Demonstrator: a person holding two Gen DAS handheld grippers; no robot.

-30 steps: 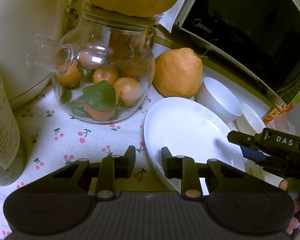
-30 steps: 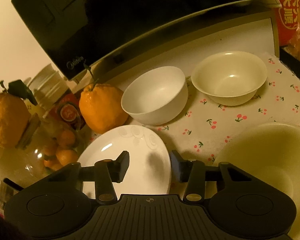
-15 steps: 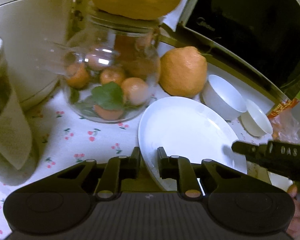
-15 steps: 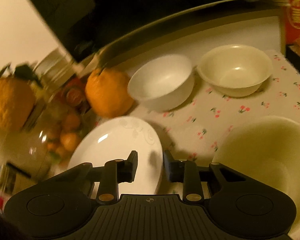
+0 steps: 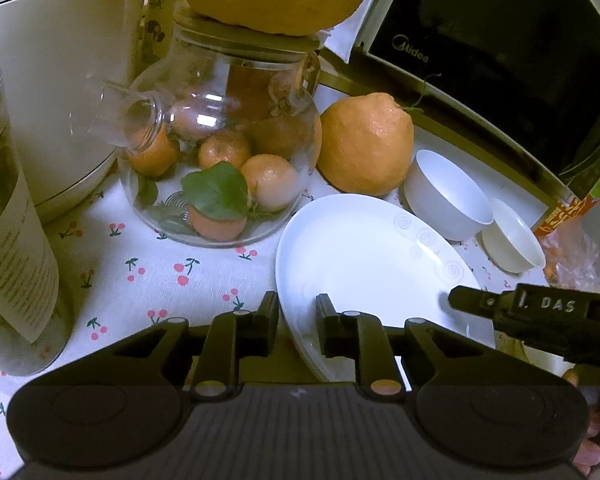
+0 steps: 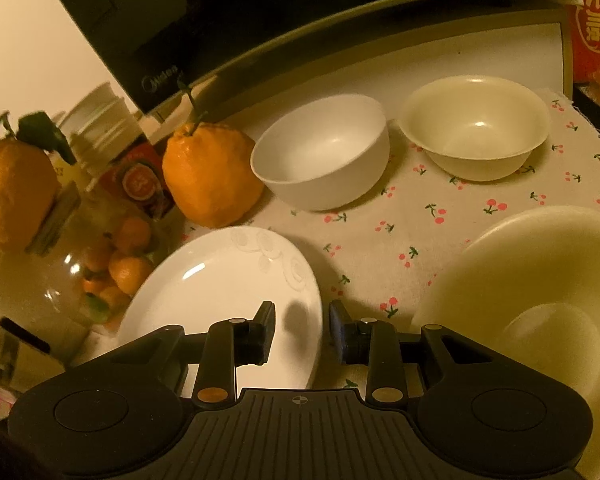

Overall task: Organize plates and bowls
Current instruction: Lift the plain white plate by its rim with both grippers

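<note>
On the cherry-print cloth of the bench (image 5: 204, 280), the round white plate (image 5: 364, 256) lies near the white bowl (image 6: 324, 152) and cream bowl (image 6: 476, 128). The left gripper (image 5: 298, 316) fingers pinch the plate's near-left rim. The right gripper (image 6: 302, 330) fingers, just closing, straddle its right rim, not visibly pressing.

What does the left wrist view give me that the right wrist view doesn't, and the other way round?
Left wrist only: a labelled jar at the left edge, a pale appliance behind it, and the right gripper reaching in over the plate. Right wrist only: a large cream bowl at the near right. Both: the white plate, white bowl, small cream bowl, loose orange, glass teapot of fruit and microwave. Each gripper straddles one plate edge; the left gripper looks clamped.
</note>
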